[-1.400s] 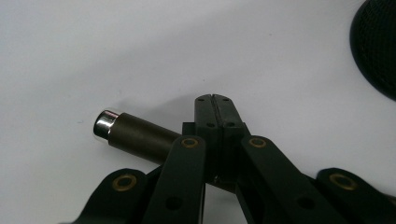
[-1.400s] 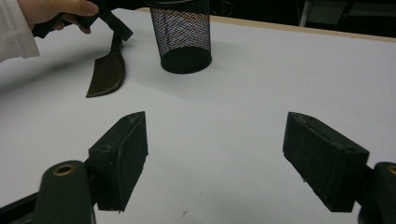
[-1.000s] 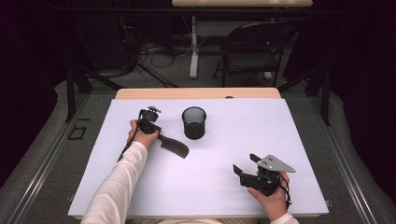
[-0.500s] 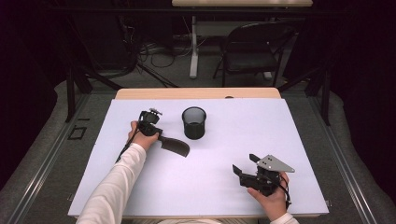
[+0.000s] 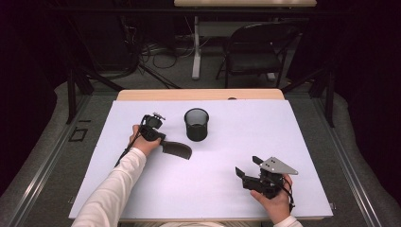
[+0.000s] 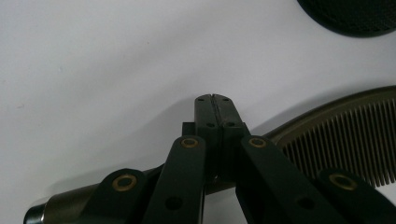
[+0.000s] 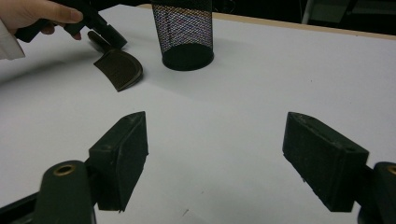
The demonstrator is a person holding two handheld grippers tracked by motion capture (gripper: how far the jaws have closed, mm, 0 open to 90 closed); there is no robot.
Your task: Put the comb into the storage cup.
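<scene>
Your left tongs (image 5: 161, 142) are clamped on the comb (image 5: 176, 150), jaws pressed together over its handle end. The comb sits low over the table (image 5: 227, 198), just left of and nearer to you than the mesh cup (image 5: 196, 124), toothed end pointing toward the cup's base. In the left gripper view the comb's (image 6: 345, 135) teeth fan out to the right of the closed tips, with the cup's (image 6: 348, 16) rim at the upper corner. Your right tongs (image 5: 249, 172) rest well apart from the cup, toward your near right, jaws spread with nothing between them; the right gripper view shows the cup (image 7: 183, 32) and comb (image 7: 119, 69) far ahead. Likely risks: the grip is narrow and near one end, so the comb may pivot or slip when lifted; swung carelessly, its long end may catch the rim and tip the light cup.
</scene>
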